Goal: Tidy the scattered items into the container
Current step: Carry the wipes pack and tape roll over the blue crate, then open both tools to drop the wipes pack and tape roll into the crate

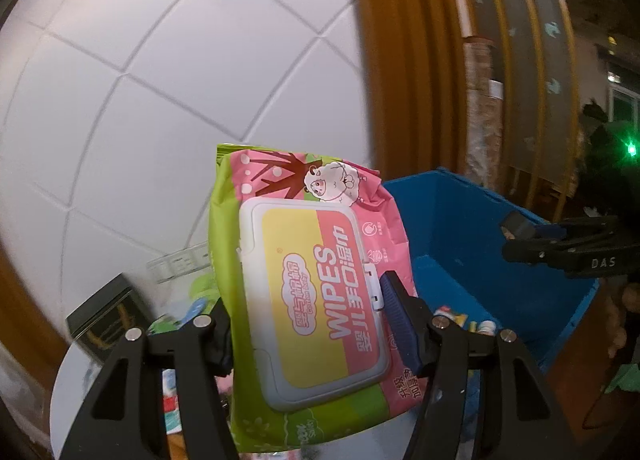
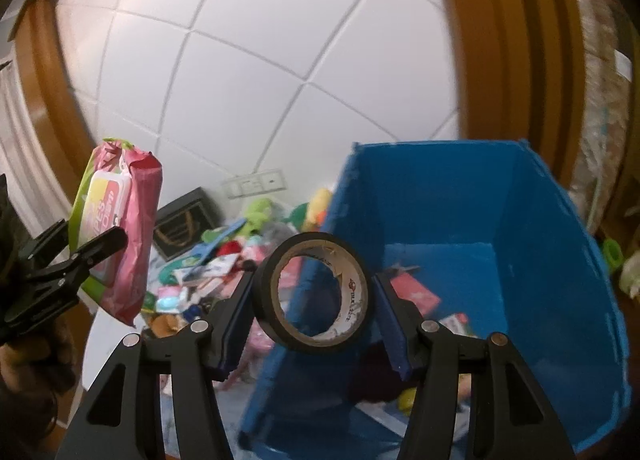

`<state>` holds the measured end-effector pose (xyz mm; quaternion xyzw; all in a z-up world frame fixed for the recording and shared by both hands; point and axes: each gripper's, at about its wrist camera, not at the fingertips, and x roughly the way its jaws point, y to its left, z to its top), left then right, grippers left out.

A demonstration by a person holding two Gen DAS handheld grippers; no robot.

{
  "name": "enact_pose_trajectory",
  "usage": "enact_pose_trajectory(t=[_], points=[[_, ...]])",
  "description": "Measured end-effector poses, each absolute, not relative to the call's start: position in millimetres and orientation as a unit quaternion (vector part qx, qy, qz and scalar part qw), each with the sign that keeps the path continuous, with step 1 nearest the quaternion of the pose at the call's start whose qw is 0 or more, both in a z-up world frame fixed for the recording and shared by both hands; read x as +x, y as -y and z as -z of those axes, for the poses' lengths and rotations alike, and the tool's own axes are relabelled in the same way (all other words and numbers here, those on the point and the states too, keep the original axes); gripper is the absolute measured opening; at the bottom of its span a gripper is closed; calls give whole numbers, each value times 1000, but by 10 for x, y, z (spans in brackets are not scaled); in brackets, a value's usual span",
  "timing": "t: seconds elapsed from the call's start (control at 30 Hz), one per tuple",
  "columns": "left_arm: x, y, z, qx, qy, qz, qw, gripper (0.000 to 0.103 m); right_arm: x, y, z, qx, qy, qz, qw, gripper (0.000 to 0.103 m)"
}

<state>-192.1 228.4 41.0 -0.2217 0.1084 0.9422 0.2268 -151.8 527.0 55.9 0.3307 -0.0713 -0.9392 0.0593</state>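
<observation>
My left gripper is shut on a pink and green pack of baby wipes and holds it up in the air, left of the blue bin. The pack also shows in the right wrist view, with the left gripper on it. My right gripper is shut on a roll of black tape and holds it above the left rim of the blue bin. A few small items lie on the bin's floor. The right gripper also shows in the left wrist view.
A pile of scattered toys and packets lies on the white table left of the bin. A dark box stands behind the pile against the white tiled wall. Wooden frames flank the wall.
</observation>
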Motion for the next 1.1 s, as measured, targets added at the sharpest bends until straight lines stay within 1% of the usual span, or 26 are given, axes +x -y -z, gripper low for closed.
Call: enact_pose_trajectory(t=[0.43, 0.67, 0.9, 0.93, 0.97, 1.0, 1.03, 1.07, 1.1], points=[[-2053, -3553, -276, -234, -137, -897, 349, 59, -1316, -6171, -487, 335, 111, 935, -27, 57], [-2125, -4066, -268, -233, -151, -881, 384, 59, -1223, -6512, -491, 337, 120, 932, -59, 57], [-2154, -4395, -324, -212, -175, -871, 407, 59, -1202, -6710, -487, 340, 127, 928, -79, 57], [-2140, -4413, -329, -204, -180, -872, 407, 60, -1212, -6716, -490, 341, 128, 928, -80, 57], [-2127, -4415, -335, -198, -183, -873, 406, 65, -1210, -6718, -504, 338, 128, 929, -80, 58], [-2129, -4425, -341, -196, -185, -875, 403, 70, -1215, -6725, -520, 334, 126, 930, -83, 66], [-2136, -4410, -349, -196, -187, -879, 392, 87, -1228, -6733, -535, 332, 122, 931, -89, 79], [-2144, -4363, -362, -195, -185, -886, 379, 91, -1218, -6743, -558, 326, 119, 933, -97, 101], [-2168, -4319, -382, -197, -176, -888, 376, 91, -1187, -6761, -584, 314, 120, 936, -106, 103]])
